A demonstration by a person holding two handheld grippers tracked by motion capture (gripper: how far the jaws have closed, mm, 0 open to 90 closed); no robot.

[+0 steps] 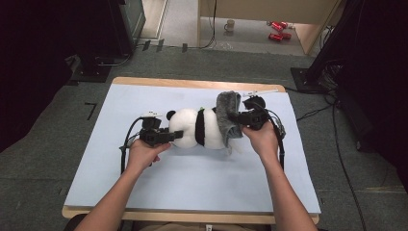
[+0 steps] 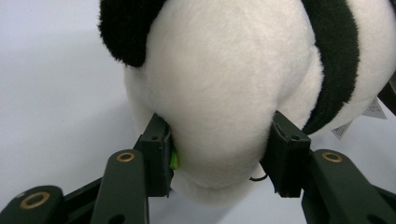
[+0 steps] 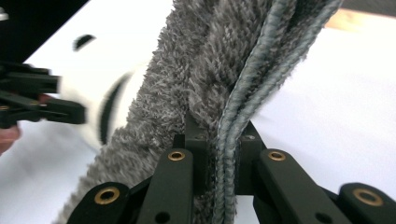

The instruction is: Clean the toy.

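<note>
A black-and-white plush panda [image 1: 198, 127] lies on its side in the middle of the pale blue table [image 1: 192, 173]. My left gripper [image 1: 174, 136] is shut on the panda's white head [image 2: 224, 93], its jaws pressing into the plush from both sides. A grey fluffy cloth [image 1: 228, 113] is draped over the panda's far end. My right gripper [image 1: 236, 118] is shut on the cloth's folded edge [image 3: 233, 130], which stands up between the jaws. Farther off in the right gripper view, the left gripper [image 3: 32, 100] and the blurred panda [image 3: 112, 107] show.
The table's wooden far edge [image 1: 192, 83] borders grey carpet. On the floor beyond stand a mug [image 1: 230, 25] and red cans [image 1: 278, 30]. Dark stands and cables flank both sides. Open table surface lies in front of the panda.
</note>
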